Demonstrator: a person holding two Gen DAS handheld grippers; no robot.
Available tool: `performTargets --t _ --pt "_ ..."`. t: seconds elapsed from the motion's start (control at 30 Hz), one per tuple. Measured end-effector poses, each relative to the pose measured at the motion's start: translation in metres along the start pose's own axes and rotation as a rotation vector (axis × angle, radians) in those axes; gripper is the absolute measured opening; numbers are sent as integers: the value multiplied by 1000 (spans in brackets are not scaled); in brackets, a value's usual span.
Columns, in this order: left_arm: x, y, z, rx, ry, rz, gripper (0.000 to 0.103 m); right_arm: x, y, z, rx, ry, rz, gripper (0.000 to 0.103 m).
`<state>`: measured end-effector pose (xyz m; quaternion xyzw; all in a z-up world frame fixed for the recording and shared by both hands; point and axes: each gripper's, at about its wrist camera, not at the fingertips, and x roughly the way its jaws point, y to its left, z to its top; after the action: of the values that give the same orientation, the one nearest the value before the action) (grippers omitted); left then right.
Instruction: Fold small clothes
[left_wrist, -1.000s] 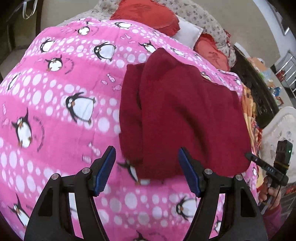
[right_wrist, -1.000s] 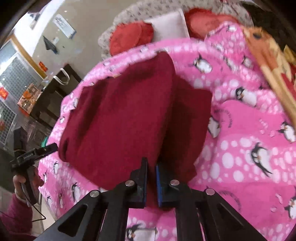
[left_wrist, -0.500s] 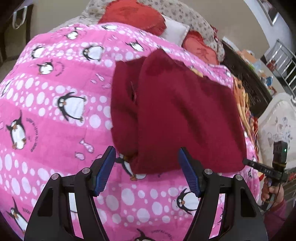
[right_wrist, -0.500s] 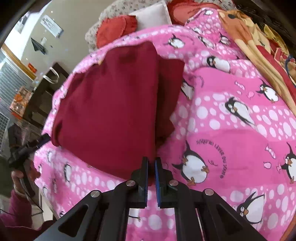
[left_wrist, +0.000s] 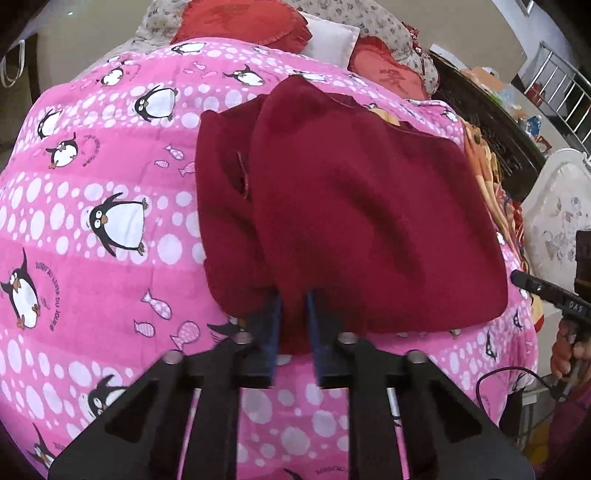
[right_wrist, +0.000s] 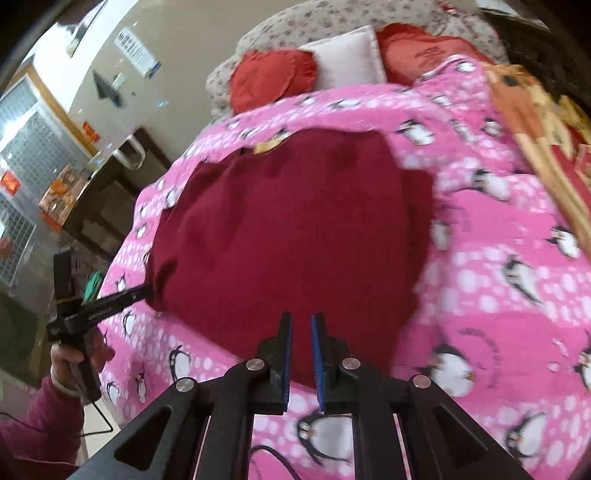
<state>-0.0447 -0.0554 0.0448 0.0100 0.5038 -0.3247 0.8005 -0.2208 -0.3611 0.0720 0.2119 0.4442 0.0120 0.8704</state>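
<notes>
A dark red garment (left_wrist: 351, 221) lies on a pink penguin-print quilt (left_wrist: 92, 221), partly folded with one layer over another. My left gripper (left_wrist: 293, 325) is shut on the garment's near hem at its left side. In the right wrist view the same garment (right_wrist: 295, 229) fills the middle, and my right gripper (right_wrist: 301, 350) is shut on its near edge, with red cloth between the blue pads. The left gripper's tip (right_wrist: 110, 301) shows there, touching the garment's left corner. The right gripper's tip (left_wrist: 543, 291) shows at the right edge of the left wrist view.
Red cushions (left_wrist: 240, 22) and a white pillow (right_wrist: 347, 55) lie at the bed's head. An orange patterned blanket (right_wrist: 535, 122) lies along the right side. A dark cabinet (right_wrist: 103, 199) stands left of the bed, and a white chair (left_wrist: 554, 206) stands on the right.
My left gripper moved forward and closed on the garment's near hem. My right gripper stayed shut on the garment, which now lies wider and flatter in its view.
</notes>
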Motion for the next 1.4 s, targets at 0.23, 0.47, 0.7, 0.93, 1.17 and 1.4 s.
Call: performTargets --t 0.23,0.47,0.7,0.93,1.17,1.4 --pt "-18 14 3 32 -11 8 7 40 -4 0 20 94 -25 9" --pt "-4 30 -21 -37 15 -4 7 37 4 4 -10 92 -37 9" --pt "-17 18 -14 -52 -24 20 7 44 51 41 -113 60 4 44" --pt "-28 16 -10 -105 -74 44 50 100 125 91 -305 57 3 44" --pt "-21 21 -1 -130 -92 100 52 172 158 122 -349 100 -29 44" --pt "-7 31 0 -144 -67 124 52 223 157 141 -281 116 -68 44"
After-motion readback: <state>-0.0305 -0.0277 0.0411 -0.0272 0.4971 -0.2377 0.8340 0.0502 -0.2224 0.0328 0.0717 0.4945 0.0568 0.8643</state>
